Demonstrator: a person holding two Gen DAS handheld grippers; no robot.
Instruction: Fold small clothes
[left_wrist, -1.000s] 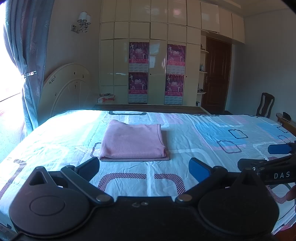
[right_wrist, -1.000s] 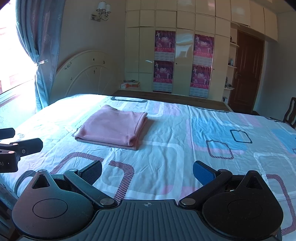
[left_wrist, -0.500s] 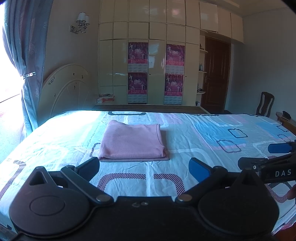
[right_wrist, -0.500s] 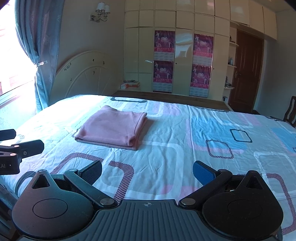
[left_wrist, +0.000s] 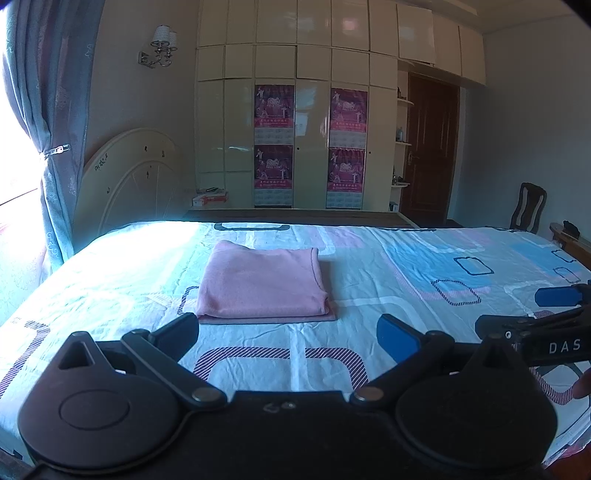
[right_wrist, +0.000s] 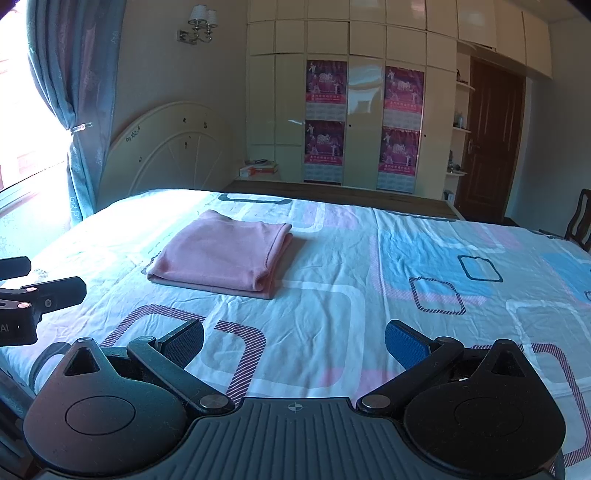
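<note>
Hovering low over the near edge of a bed, the black two-finger left gripper (left_wrist: 288, 332) has its jaws spread wide with nothing between them; one pad is dark, the other a ribbed blue rubber. The black right gripper (right_wrist: 293, 343) sits beside it, jaws equally wide and empty, its grey base moulded in ridges with a small compass-like mark. In the left wrist view the right gripper's side carries white letters reading "DAS".

Beneath both lies the lightly wrinkled cotton bedsheet (left_wrist: 369, 280) (right_wrist: 332, 295), pale with rounded rectangles in blue, pink and striped maroon outlines. Sunlight washes out its left side.

Further up the bed, well apart from both grippers, rests the pink knit garment folded into a neat flat rectangle (left_wrist: 262, 284) (right_wrist: 221, 254), its stacked layers visible along the near and right edges.

Beyond the bed's far edge, a cream arched headboard (left_wrist: 140, 177) leans against the wall beside a tied-back grey-blue patterned curtain (left_wrist: 55, 129) at a bright window. Glossy cream wardrobe doors (left_wrist: 310, 147) reach the ceiling, bearing four magenta calendar posters (left_wrist: 274, 107) whose print is too small to read. A two-shade wall lamp (left_wrist: 160, 48) hangs upper left. At far right stand a dark brown panelled door (left_wrist: 430, 151) and a dark wooden chair (left_wrist: 528, 206).
</note>
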